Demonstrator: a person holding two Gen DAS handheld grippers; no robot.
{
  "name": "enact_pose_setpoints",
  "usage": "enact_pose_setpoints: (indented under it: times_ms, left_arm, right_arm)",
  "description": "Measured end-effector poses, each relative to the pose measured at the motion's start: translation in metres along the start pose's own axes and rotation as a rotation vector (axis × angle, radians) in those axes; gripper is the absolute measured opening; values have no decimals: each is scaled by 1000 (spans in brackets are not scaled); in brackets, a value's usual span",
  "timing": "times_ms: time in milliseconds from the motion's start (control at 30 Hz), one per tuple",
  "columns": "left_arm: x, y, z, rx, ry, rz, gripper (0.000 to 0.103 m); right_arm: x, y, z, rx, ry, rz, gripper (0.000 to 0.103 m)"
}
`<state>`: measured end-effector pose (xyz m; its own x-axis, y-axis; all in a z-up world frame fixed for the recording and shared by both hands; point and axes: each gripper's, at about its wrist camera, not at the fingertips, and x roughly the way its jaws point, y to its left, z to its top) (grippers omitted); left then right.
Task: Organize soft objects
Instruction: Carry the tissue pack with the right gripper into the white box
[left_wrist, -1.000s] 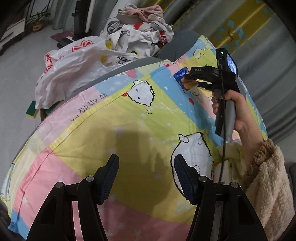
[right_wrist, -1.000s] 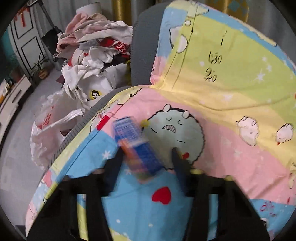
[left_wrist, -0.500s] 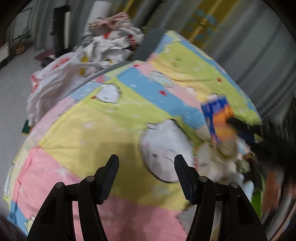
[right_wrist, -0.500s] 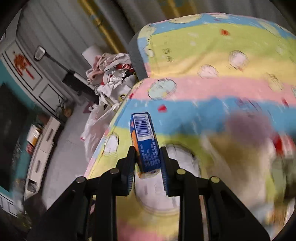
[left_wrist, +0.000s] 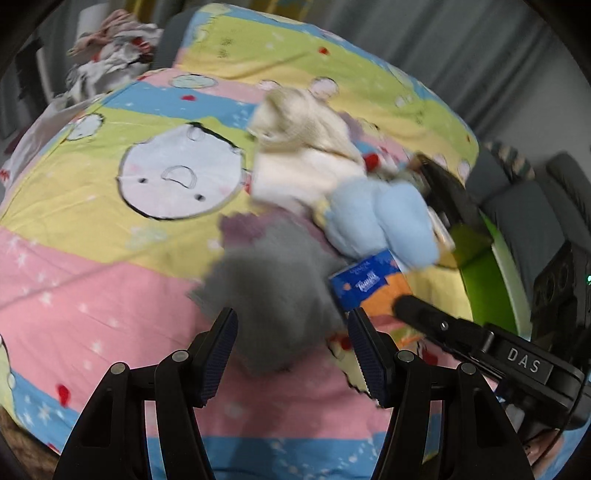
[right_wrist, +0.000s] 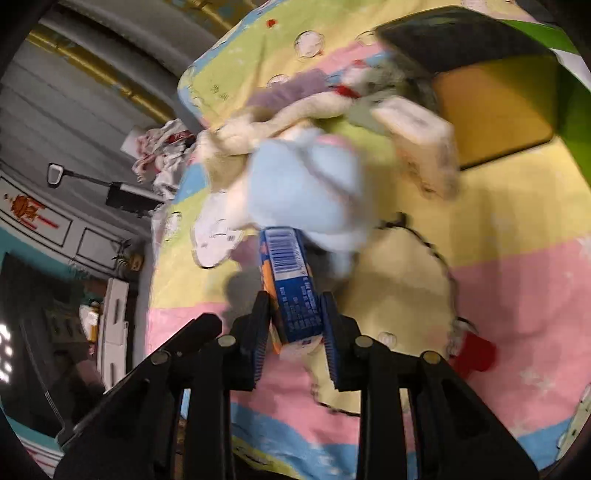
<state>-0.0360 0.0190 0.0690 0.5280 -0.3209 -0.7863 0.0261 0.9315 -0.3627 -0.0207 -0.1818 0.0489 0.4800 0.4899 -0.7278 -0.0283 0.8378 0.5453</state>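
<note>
My right gripper (right_wrist: 293, 332) is shut on a blue and orange tissue pack (right_wrist: 290, 291) and holds it over the cartoon bedsheet (right_wrist: 517, 280). The pack (left_wrist: 369, 290) and the right gripper (left_wrist: 406, 310) also show in the left wrist view. A light blue plush (left_wrist: 384, 218) (right_wrist: 306, 192) and a cream plush (left_wrist: 306, 155) lie just beyond the pack. A grey fuzzy soft item (left_wrist: 273, 291) lies in front of my left gripper (left_wrist: 291, 354), which is open and empty.
A green box with a yellow inside (right_wrist: 498, 110) (left_wrist: 487, 273) and a dark flap sits at the right of the bed. A heap of clothes (left_wrist: 110, 59) lies at the far left. A white pack (right_wrist: 417, 129) lies by the box.
Both grippers have swung right toward the plush pile and the green box. The right gripper still holds the tissue pack, now close to the blue plush.
</note>
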Motion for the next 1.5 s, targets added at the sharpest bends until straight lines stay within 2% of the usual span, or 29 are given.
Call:
enact_pose_setpoints:
  times_ms: [133, 200, 267, 333, 500, 600, 633, 667, 700, 867, 967, 1100, 1200, 1267, 1433, 1500]
  left_arm:
    - [7, -18, -11, 40, 7, 0, 63]
    - [11, -24, -16, 46, 26, -15, 63]
    - [16, -32, -22, 61, 43, -39, 63]
    - [22, -39, -23, 70, 60, -37, 63]
    - [33, -53, -24, 75, 75, -48, 63]
    - [40, -57, -22, 92, 71, -65, 63]
    - [42, -58, -22, 98, 71, -72, 58]
    - [45, -59, -21, 106, 75, -86, 52]
    - [47, -60, -21, 112, 89, -105, 43]
    - [49, -70, -16, 167, 93, -101, 42]
    - [37, -85, -9, 204, 63, -112, 41]
    - [3, -117, -1, 265, -40, -150, 41]
    - [-12, -157, 6, 331, -100, -223, 41]
    - [-17, -186, 8, 387, -133, -256, 41]
    - [-21, -258, 5, 487, -161, -368, 41]
    - [-17, -289, 0, 563, -182, -381, 41]
  right_arm:
    - [-4, -26, -7, 58, 25, 32, 30]
    - [-8, -29, -6, 66, 30, 6, 37]
    - [-18, -32, -3, 55, 15, -21, 56]
    - [-26, -32, 6, 20, 9, -43, 63]
    - [-19, -20, 36, -115, 82, -77, 64]
    - [2, -10, 40, -173, 126, 6, 62]
    - [9, -12, 38, -172, 150, 26, 60]
    - [17, -16, 36, -163, 181, 34, 55]
    - [25, -22, 33, -148, 215, 33, 52]
    - [28, -45, 34, -97, 200, 107, 51]
    - [8, -52, 39, -84, 159, 136, 51]
    - [-47, -42, 43, -115, 8, 158, 51]
    - [-104, -46, 47, -120, -143, 127, 51]
    - [-129, -55, 49, -102, -209, 116, 52]
    - [-201, -85, 53, -57, -416, 34, 52]
    - [-219, -101, 53, -24, -483, 16, 52]
